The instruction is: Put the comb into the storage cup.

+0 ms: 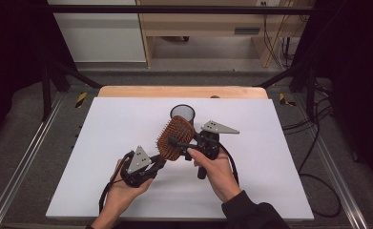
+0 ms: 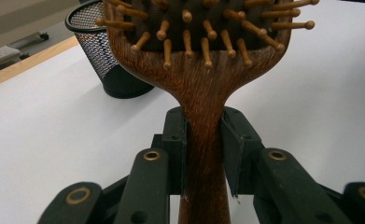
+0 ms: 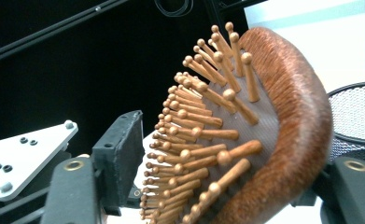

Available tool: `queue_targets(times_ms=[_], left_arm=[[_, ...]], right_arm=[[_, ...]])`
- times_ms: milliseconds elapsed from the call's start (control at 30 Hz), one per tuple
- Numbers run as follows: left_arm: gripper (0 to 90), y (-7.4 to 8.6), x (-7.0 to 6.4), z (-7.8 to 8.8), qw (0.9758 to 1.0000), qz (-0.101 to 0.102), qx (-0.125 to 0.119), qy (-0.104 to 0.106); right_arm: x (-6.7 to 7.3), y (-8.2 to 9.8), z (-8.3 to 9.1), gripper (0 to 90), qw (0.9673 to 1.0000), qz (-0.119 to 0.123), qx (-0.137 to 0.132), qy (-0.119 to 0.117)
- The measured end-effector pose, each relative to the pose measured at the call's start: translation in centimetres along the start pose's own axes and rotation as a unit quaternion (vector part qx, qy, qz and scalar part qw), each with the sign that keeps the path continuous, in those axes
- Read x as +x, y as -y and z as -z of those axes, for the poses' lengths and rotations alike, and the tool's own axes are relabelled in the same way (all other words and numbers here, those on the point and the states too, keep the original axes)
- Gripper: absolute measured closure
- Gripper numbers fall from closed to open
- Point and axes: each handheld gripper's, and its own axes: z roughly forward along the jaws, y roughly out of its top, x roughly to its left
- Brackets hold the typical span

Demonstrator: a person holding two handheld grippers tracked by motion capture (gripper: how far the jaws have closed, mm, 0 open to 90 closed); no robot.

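A wooden paddle hairbrush (image 1: 174,136) with wooden pins is held above the white table. My left gripper (image 1: 159,162) is shut on its handle; in the left gripper view both pads clamp the narrow neck of the hairbrush (image 2: 203,84). My right gripper (image 1: 177,143) comes in from the right and straddles the brush head. In the right gripper view the hairbrush (image 3: 264,140) sits between the jaws of the right gripper (image 3: 236,154). One pad faces the pin tips with a thin gap. The other jaw is behind the wooden back, where contact is hidden.
A black mesh cup (image 1: 182,113) stands upright just behind the brush head, seen too as the mesh cup (image 2: 105,60) and the mesh cup (image 3: 357,112). The white board (image 1: 270,143) lies on a wooden table. Metal rails and cables run along both sides.
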Motion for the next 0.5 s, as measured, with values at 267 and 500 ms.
queue_targets(times_ms=[267,500], left_arm=[[72.8,0.15,0.09,-0.12,0.9999,0.008,-0.004,-0.004],[72.9,0.30,0.16,-0.21,0.9998,0.013,-0.009,-0.016]], right_arm=[[0.11,-0.21,-0.12,41.4,0.9997,-0.022,-0.011,-0.009],[0.62,-0.33,-0.41,48.4,0.9995,-0.017,-0.019,-0.018]])
